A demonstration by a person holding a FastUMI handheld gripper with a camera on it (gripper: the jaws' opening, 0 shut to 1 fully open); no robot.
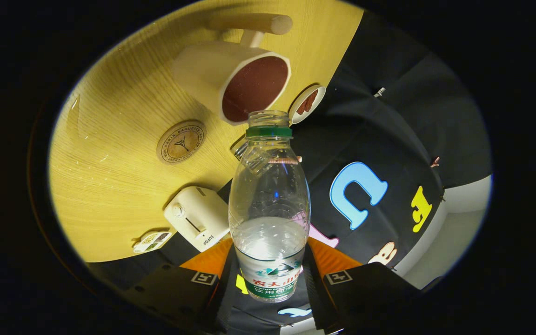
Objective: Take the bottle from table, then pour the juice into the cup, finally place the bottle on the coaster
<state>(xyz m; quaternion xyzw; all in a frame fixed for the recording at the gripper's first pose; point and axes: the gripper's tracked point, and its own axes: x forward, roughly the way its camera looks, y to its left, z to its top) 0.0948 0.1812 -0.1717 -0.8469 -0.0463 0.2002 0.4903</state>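
My gripper [268, 279] is shut on a clear plastic bottle [269, 204], both fingers pressing its labelled lower part. The bottle has no cap, a green neck ring, and holds a little cloudy liquid near its base. The view is rolled, so the yellow wooden table [110, 186] looks tilted. Just beyond the bottle's open mouth stands a cream cup [235, 79] with a dark brown inside, its rim close to the mouth. A round cork coaster [181, 142] lies on the table beside the cup, to the left of the bottle's neck.
A white toaster [198, 217] stands near the table's edge, with a small packet [152, 241] beside it. A small white dish [307, 103] with brown contents sits by the cup. A wooden roller [254, 23] lies beyond the cup. Black cloth wall hangs behind the table.
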